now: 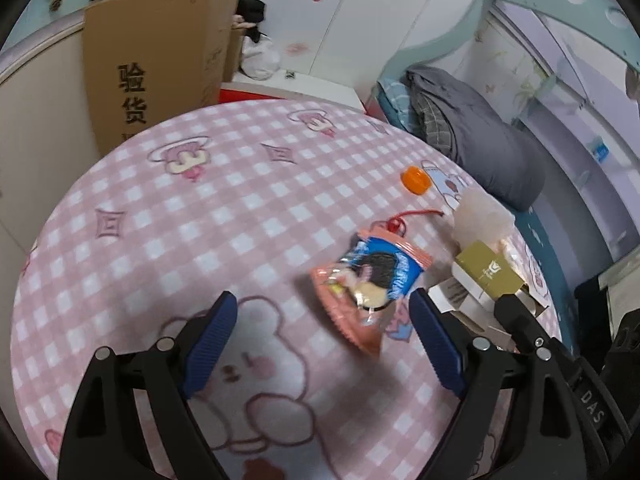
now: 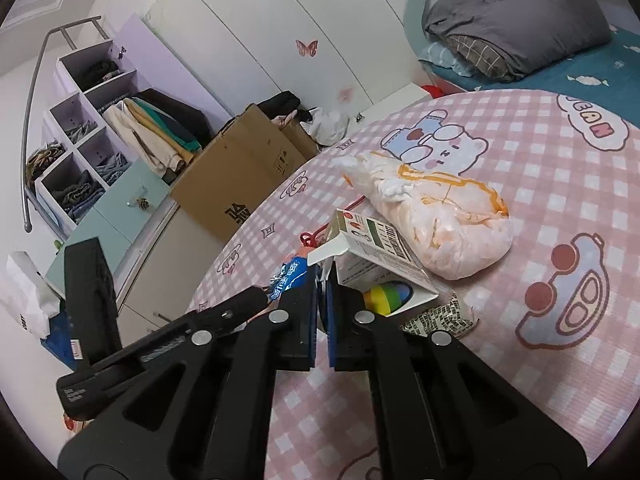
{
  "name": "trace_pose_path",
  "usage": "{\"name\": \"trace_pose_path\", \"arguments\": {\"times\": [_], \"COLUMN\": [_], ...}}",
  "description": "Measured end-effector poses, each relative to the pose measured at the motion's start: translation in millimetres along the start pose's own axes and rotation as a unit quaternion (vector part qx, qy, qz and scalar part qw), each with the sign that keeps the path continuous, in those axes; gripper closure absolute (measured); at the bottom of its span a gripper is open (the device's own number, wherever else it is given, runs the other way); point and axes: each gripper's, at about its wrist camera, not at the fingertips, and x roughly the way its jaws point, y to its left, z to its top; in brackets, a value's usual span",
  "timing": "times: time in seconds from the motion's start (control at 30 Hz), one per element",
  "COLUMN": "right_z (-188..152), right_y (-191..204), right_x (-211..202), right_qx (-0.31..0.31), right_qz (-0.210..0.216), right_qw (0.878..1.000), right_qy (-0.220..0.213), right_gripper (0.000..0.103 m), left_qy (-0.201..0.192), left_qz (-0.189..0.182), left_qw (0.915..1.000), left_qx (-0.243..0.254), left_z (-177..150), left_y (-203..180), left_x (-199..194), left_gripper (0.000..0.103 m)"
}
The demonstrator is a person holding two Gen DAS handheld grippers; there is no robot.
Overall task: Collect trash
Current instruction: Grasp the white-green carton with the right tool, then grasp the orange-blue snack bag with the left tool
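A pink and blue snack wrapper (image 1: 370,284) lies on the pink checked blanket (image 1: 200,208), just ahead of my open, empty left gripper (image 1: 324,312) and nearer its right finger. My right gripper (image 2: 322,280) is shut on the white flap of a small carton (image 2: 376,256); the carton also shows in the left wrist view (image 1: 486,276). A white and orange plastic bag (image 2: 436,216) lies behind the carton. An orange bottle cap (image 1: 416,180) and a red string (image 1: 408,216) lie beyond the wrapper. A crumpled printed wrapper (image 2: 444,316) lies right of my right gripper.
A tall cardboard box (image 1: 152,64) stands past the bed's far edge by white wardrobe doors (image 2: 280,20). A grey folded quilt (image 1: 476,136) lies on the teal bed at the right. Open shelves of clothes (image 2: 92,152) stand at the left.
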Motion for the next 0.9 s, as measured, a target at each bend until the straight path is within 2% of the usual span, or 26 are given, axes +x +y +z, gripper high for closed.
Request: {"name": "trace_pose_path", "arguments": {"times": [0.1, 0.13, 0.17, 0.23, 0.27, 0.3, 0.4, 0.63, 0.83, 0.9], "right_z": [0.5, 1.0, 1.0, 1.0, 0.9, 1.0, 0.8, 0.2, -2.3, -5.4], "right_y": [-1.1, -1.2, -1.1, -1.3, -1.5, -1.7, 0.7, 13.0, 33.9, 45.9], "right_x": [-0.3, -0.2, 0.1, -0.5, -0.9, -1.2, -2.4, -2.0, 1.1, 2.7], "right_qx": [0.001, 0.0, 0.0, -0.001, -0.002, -0.002, -0.007, -0.027, -0.076, -0.11], "right_qz": [0.003, 0.004, 0.004, 0.006, 0.006, 0.006, 0.004, -0.009, -0.041, -0.061], "right_qw": [1.0, 1.0, 1.0, 1.0, 1.0, 1.0, 1.0, 1.0, 0.996, 0.992], "right_qy": [-0.001, -0.001, -0.001, -0.001, -0.001, -0.002, -0.004, -0.006, -0.009, -0.009], "right_gripper": [0.099, 0.099, 0.099, 0.099, 0.099, 0.099, 0.099, 0.099, 0.099, 0.099], "left_qy": [0.001, -0.003, -0.004, -0.003, -0.001, -0.003, -0.013, -0.025, -0.05, -0.06], "left_qz": [0.008, 0.013, 0.017, 0.015, 0.003, 0.0, 0.001, 0.012, 0.041, 0.051], "left_qw": [0.9997, 0.9994, 0.9989, 0.9982, 0.9981, 0.9979, 0.9966, 0.9976, 0.9973, 0.9966], "left_qx": [0.021, 0.031, 0.042, 0.058, 0.062, 0.064, 0.081, 0.064, 0.036, 0.026], "left_z": [1.4, 1.5, 1.5, 0.8, 0.2, -0.5, -3.5, -10.9, -17.3, -18.8], "left_y": [-12.6, -16.4, -19.8, -23.1, -24.4, -25.3, -27.4, -6.6, 30.5, 44.3], "left_x": [6.7, 7.4, 8.4, 10.7, 11.3, 10.0, 5.0, -17.8, -57.6, -72.0], "left_gripper": [0.018, 0.022, 0.038, 0.054, 0.061, 0.068, 0.077, 0.08, 0.08, 0.08]}}
